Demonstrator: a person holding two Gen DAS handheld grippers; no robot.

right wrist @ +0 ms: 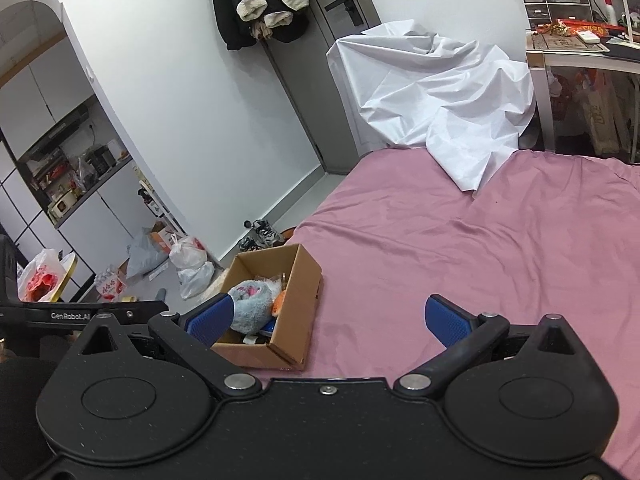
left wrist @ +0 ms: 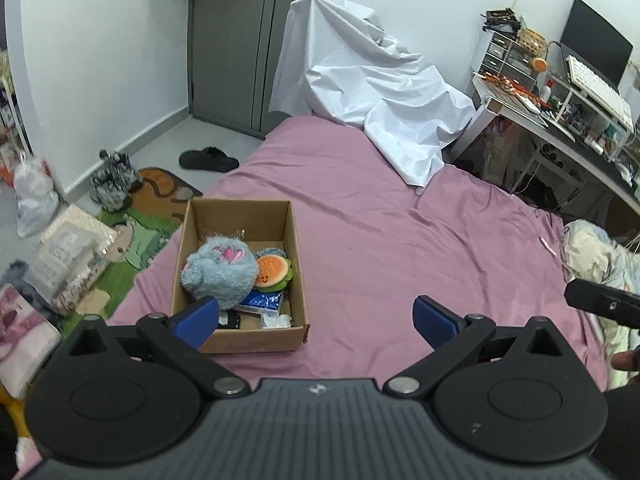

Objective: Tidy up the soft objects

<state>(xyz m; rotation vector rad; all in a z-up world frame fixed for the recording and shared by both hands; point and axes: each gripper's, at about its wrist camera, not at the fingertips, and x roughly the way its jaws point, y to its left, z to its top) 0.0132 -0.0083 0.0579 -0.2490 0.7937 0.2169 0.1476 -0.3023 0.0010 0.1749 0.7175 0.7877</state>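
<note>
A brown cardboard box point(left wrist: 298, 280) sits on the pink bed near its left edge. In it lie a fluffy blue plush point(left wrist: 220, 272), an orange burger-shaped plush point(left wrist: 272, 270), a blue packet point(left wrist: 262, 302) and small white items. My left gripper point(left wrist: 316, 320) is open and empty, above the bed just right of the box's near corner. My right gripper point(right wrist: 328, 318) is open and empty, held over the bed to the right of the box point(right wrist: 298, 292); the blue plush point(right wrist: 252, 306) shows in it there.
A crumpled white sheet point(left wrist: 372, 92) lies over the bed's far end. A cluttered desk point(left wrist: 560, 116) stands at the right. Slippers, bags and a mat point(left wrist: 148, 220) lie on the floor left of the bed. A patterned quilt point(left wrist: 600, 256) is at the right edge.
</note>
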